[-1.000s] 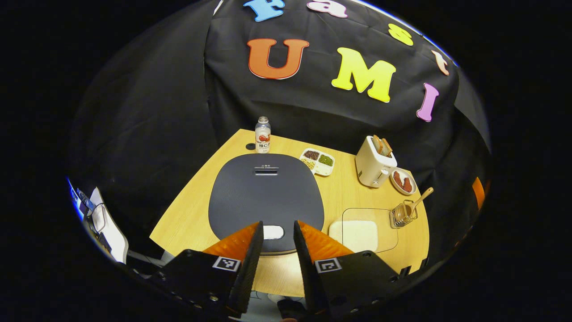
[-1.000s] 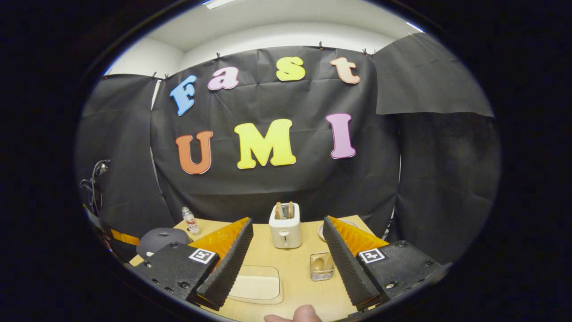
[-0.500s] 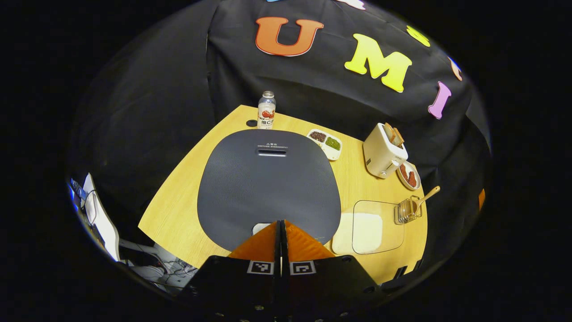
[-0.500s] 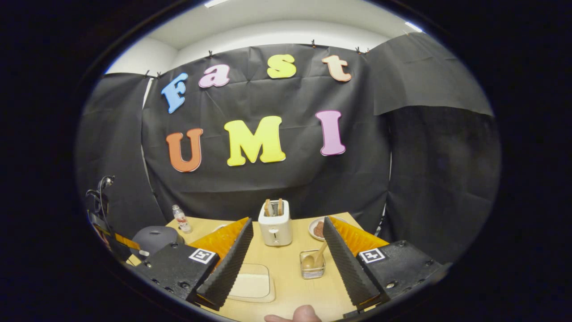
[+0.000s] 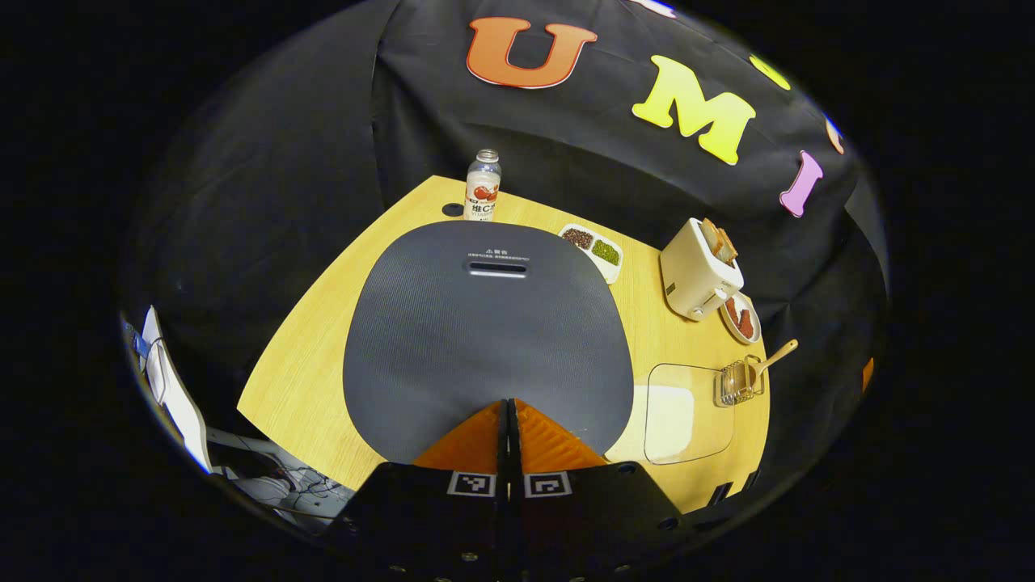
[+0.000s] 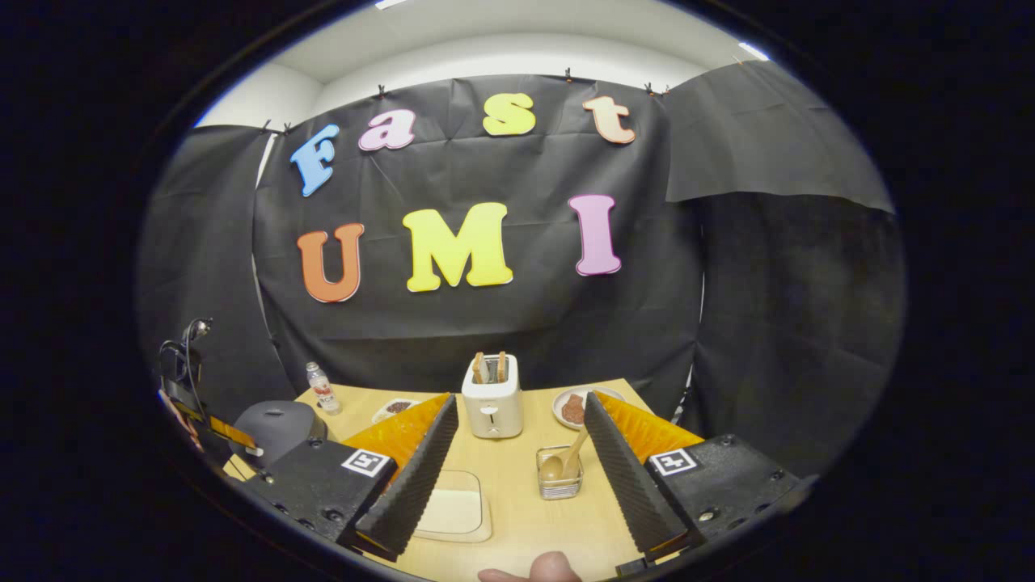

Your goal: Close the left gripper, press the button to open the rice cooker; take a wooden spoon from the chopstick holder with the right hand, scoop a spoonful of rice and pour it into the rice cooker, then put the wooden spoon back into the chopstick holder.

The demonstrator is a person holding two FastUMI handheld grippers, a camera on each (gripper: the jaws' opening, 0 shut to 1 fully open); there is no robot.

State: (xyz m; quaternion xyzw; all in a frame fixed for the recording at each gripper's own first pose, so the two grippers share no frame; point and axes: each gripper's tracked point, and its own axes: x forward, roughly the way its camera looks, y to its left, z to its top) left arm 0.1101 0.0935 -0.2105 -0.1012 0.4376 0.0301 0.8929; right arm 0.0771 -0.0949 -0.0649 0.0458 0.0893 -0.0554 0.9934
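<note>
On the wooden desk (image 5: 323,380), the left hand-held gripper (image 5: 508,408), open a second earlier, had clamped fully shut and dropped over the rice cooker's (image 5: 485,323) front button, now hidden beneath it. The lid remained down. The right hand-held gripper (image 6: 517,461) waited wide open, nearer the chopstick holder (image 6: 558,477) and its wooden spoon (image 6: 576,454).
</note>
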